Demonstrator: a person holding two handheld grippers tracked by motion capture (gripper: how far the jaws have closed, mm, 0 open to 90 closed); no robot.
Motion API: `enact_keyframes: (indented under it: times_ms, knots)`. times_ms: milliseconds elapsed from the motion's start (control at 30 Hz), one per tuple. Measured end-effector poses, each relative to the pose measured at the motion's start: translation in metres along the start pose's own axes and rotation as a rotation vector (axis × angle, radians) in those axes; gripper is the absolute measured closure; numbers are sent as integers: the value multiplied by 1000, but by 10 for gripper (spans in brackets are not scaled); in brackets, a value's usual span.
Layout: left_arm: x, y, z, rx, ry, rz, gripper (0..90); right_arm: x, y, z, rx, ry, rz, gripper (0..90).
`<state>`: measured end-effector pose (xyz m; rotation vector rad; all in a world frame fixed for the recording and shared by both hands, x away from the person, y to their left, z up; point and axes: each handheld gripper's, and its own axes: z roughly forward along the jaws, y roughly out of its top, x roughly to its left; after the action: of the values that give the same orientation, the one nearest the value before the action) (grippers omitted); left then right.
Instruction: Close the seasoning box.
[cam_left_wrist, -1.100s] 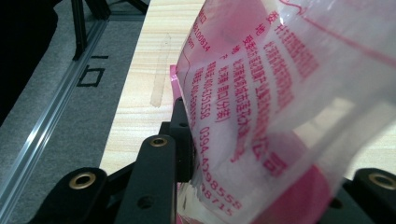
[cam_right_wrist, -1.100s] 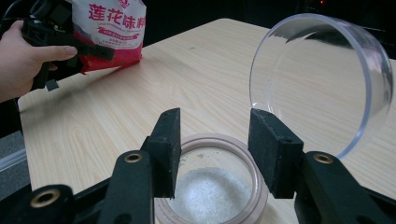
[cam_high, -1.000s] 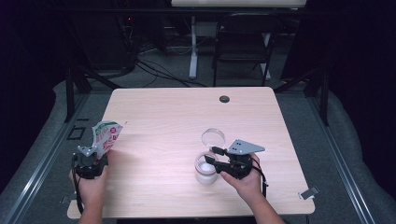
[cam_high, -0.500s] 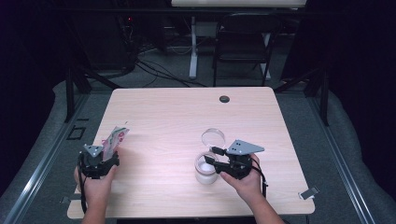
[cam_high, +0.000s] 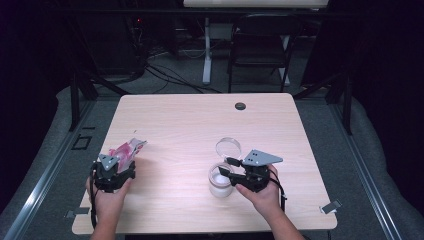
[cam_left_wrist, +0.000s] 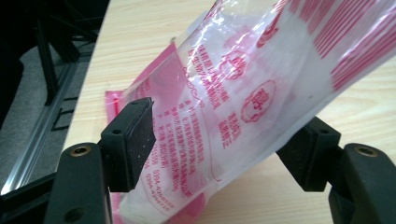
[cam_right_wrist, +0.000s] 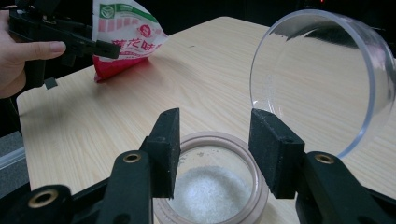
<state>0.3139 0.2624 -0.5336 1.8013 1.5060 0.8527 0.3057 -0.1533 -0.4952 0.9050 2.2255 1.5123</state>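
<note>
Left gripper (cam_high: 121, 167) sits at the near-left of the table (cam_high: 190, 120), close to the left edge, jaws just been opening and now spread wide; the pink-and-clear plastic bag (cam_high: 127, 150) lies between them in the left gripper view (cam_left_wrist: 219, 140), slanting up to the far right, the pads (cam_left_wrist: 133, 140) standing just beside the film with no pinch. In the high view the bag rests on the table just past the gripper's tips, near the left edge, with little wood between it and the drop-off. Right gripper (cam_high: 226, 166) is at the near-right, hand behind it, jaws spread and poised over the rim of the open jar (cam_high: 220, 181), which holds white granules (cam_right_wrist: 208, 193); the pads (cam_right_wrist: 168, 149) flank the mouth, and whether they touch the rim is hard to tell. Clear round lid (cam_high: 228, 148) is just beyond the jar, tilted up on edge in the right gripper view (cam_right_wrist: 322, 79). Small dark round disc (cam_high: 240, 106) lies near the far edge, well apart from everything. The middle and far half of the table are open wood; near edge is close behind both hands.
</note>
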Motion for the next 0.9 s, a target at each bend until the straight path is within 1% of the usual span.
enact_keyframes:
  times_ms: [100,333,367,400,433,567,633,667,700,767,833,867,900]
  knots:
    - [-8,1,0,-8,-20,20,329,-1,0,0,-1,0,2,530]
    - [-28,3,-2,-27,-85,73,327,-1,0,-1,2,-3,1,529]
    - [-30,3,-2,-26,-97,77,327,0,0,-1,0,-4,0,529]
    - [-36,3,-1,-26,-116,89,328,0,-1,-2,0,-7,-2,529]
    - [-36,3,-1,-26,-116,89,327,0,-1,-2,0,-7,-2,529]
    - [-46,3,2,-21,-145,111,328,0,-1,-4,-6,-14,-3,527]
    - [-52,3,2,-19,-167,124,328,0,-1,-5,-11,-12,-1,527]
    - [-57,4,2,-21,-187,140,328,1,0,-7,-17,-20,-4,523]
    - [-57,4,2,-21,-187,140,328,1,0,-7,-17,-20,-4,523]
    - [-63,5,2,-28,-201,159,328,1,0,-9,-21,-30,-8,522]
    - [-68,6,1,-33,-215,172,329,1,1,-12,-25,-30,-10,521]
    - [-73,7,0,-36,-228,187,330,1,1,-14,-31,-31,-6,522]
    - [-73,7,0,-36,-228,187,331,1,1,-14,-31,-31,-6,522]
